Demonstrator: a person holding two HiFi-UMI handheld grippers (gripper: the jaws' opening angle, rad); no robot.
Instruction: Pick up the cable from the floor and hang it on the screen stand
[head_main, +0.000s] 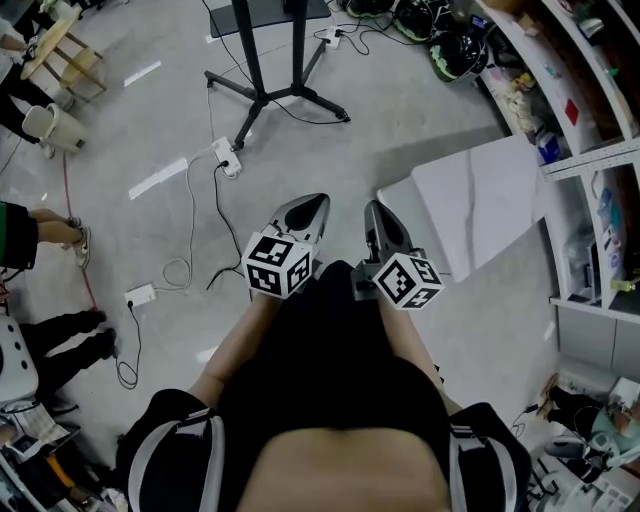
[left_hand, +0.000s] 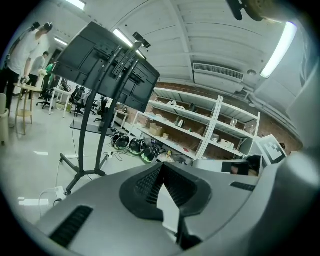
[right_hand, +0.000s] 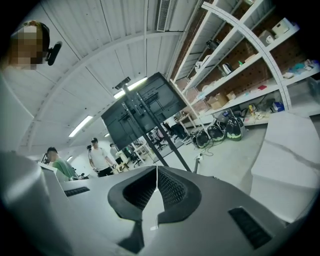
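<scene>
Looping loosely, thin cable (head_main: 188, 225), seemingly white.

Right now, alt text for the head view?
Looking steeply down, a person holds the left tool and right tool shut and empty above a grey floor. A white cable and power strip lie ahead-left, near the screen stand base.

The place looks like a lab or workshop: a bare grey floor (head_main: 420, 120), long white shelving (left_hand: 200, 125) loaded with boxes and gear, helmets (left_hand: 131, 145) on the ground, a wheeled screen stand (left_hand: 107, 70), trailing cables (head_main: 177, 272) with power strips (head_main: 226, 157), and several people (right_hand: 100, 157) standing about.
</scene>
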